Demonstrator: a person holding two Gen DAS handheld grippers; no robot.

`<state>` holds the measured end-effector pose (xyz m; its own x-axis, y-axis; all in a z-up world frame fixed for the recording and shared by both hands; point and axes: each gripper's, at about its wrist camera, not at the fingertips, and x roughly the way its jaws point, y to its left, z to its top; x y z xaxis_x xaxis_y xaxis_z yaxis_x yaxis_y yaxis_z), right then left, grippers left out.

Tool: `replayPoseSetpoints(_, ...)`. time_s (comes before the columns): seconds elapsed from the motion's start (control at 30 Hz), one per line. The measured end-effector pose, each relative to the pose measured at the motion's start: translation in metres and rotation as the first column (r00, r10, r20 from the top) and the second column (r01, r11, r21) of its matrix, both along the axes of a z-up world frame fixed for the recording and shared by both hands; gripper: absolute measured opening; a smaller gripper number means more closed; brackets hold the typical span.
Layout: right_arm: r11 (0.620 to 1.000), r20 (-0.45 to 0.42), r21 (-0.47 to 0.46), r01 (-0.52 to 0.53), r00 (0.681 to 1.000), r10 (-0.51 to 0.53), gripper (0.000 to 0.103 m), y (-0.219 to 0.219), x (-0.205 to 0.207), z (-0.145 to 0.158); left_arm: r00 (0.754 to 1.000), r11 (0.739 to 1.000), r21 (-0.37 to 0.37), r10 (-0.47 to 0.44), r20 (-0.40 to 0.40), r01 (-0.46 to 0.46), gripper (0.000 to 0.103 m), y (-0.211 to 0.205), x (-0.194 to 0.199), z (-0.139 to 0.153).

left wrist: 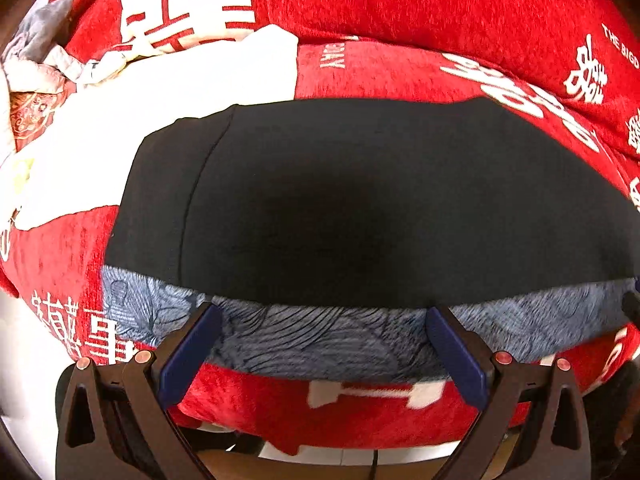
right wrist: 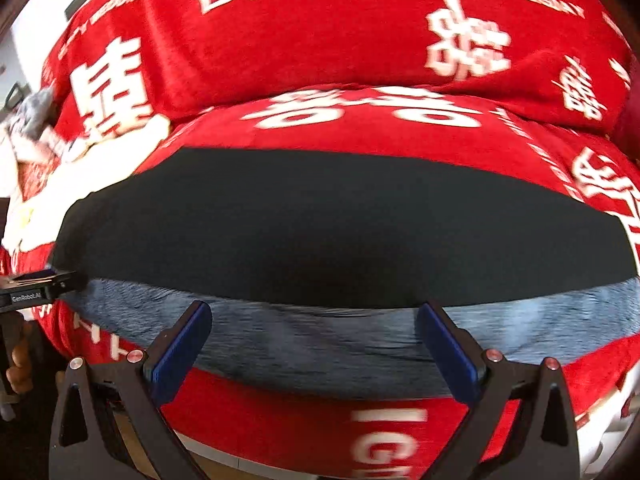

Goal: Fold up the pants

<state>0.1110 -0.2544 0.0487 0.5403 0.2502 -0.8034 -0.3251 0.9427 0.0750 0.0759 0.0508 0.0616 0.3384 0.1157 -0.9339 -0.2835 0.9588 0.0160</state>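
Pants (left wrist: 360,200) lie folded flat mid-frame on the red blanket (left wrist: 440,8); both grippers, left (left wrist: 324,344) and right (right wrist: 316,344), hover released, holding nothing, probably ahead of another fold.

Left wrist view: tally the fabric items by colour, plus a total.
Black: 1, folded pants
Blue-grey patterned: 1, cloth under the pants
Red with white characters: 1, blanket
White: 1, cloth
Grey: 1, crumpled garment at far left
Total: 5
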Motion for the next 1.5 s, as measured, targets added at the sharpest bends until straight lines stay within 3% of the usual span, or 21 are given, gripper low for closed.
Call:
replayPoseSetpoints(0.07, 0.996, 0.010, -0.092, 0.002, 1.000, -0.001, 0.103, 0.005, -0.002, -0.010, 1.000, 1.000, 0.012, 0.012, -0.021, -0.012, 0.103, 0.008, -0.005, -0.006)
replayPoseSetpoints(0.13, 0.992, 0.024, -0.124, 0.013, 1.000, -0.011, 0.103, -0.002, -0.004, -0.013, 0.998, 0.999, 0.010, 0.040, -0.039, -0.040, 0.103, 0.024, -0.015, -0.014)
replayPoseSetpoints(0.23, 0.990, 0.010, -0.125, 0.067, 0.998, -0.066, 0.103, -0.020, -0.002, -0.013, 0.990, 0.990, -0.055, 0.129, -0.056, -0.132, 0.103, 0.049, -0.026, -0.020)
replayPoseSetpoints(0.33, 0.987, 0.031, -0.100, 0.128, 0.992, -0.125, 0.103, -0.029, -0.003, -0.004, 0.983, 0.983, -0.033, 0.177, -0.048, -0.179, 0.103, 0.051, -0.028, -0.011)
replayPoseSetpoints(0.43, 0.985, 0.053, -0.072, 0.159, 0.986, -0.155, 0.103, -0.028, -0.006, -0.005, 0.995, 0.994, -0.049, 0.099, 0.018, -0.098, 0.103, 0.016, -0.021, 0.007)
replayPoseSetpoints(0.5, 0.982, 0.052, -0.087, 0.168, 0.985, -0.164, 0.103, -0.025, -0.005, -0.011, 1.000, 0.998, -0.068, -0.007, 0.031, 0.009, 0.103, -0.024, -0.006, 0.011)
replayPoseSetpoints(0.57, 0.982, 0.058, -0.074, 0.176, 0.983, -0.172, 0.103, -0.026, -0.005, -0.011, 0.993, 0.993, -0.038, -0.115, 0.029, 0.116, 0.103, -0.074, 0.015, 0.008)
replayPoseSetpoints(0.7, 0.979, 0.052, -0.050, 0.195, 0.980, -0.193, 0.103, -0.033, -0.003, -0.013, 0.974, 0.974, 0.022, -0.225, -0.007, 0.225, 0.103, -0.139, 0.044, -0.003)
replayPoseSetpoints(0.77, 0.979, 0.055, -0.055, 0.196, 0.980, -0.193, 0.103, -0.032, -0.004, -0.013, 0.969, 0.965, 0.079, -0.246, -0.032, 0.248, 0.103, -0.149, 0.050, -0.008)
replayPoseSetpoints(0.8, 0.979, 0.057, -0.059, 0.196, 0.980, -0.193, 0.103, -0.031, -0.003, -0.014, 0.968, 0.966, 0.070, -0.248, -0.028, 0.249, 0.103, -0.146, 0.051, -0.008)
replayPoseSetpoints(0.9, 0.978, 0.058, -0.062, 0.197, 0.979, -0.194, 0.103, -0.030, -0.003, -0.014, 0.982, 0.981, 0.038, -0.188, -0.037, 0.189, 0.103, -0.118, 0.044, -0.006)
replayPoseSetpoints(0.97, 0.978, 0.058, -0.061, 0.198, 0.979, -0.194, 0.103, -0.030, -0.003, -0.014, 0.988, 0.987, 0.058, -0.147, -0.038, 0.150, 0.103, -0.098, 0.034, -0.004)
replayPoseSetpoints(1.17, 0.979, 0.058, -0.063, 0.196, 0.980, -0.193, 0.103, -0.031, -0.003, -0.014, 0.995, 0.997, 0.052, 0.069, -0.076, -0.065, 0.103, 0.010, -0.005, -0.018)
replayPoseSetpoints(1.33, 0.978, 0.060, -0.069, 0.198, 0.979, -0.194, 0.103, -0.031, -0.003, -0.013, 0.959, 0.962, 0.019, 0.273, -0.080, -0.273, 0.103, 0.098, -0.032, -0.025)
replayPoseSetpoints(1.5, 0.977, 0.061, -0.075, 0.200, 0.979, -0.196, 0.103, -0.029, -0.003, -0.013, 0.912, 0.919, 0.039, 0.395, -0.110, -0.393, 0.103, 0.140, -0.045, -0.027)
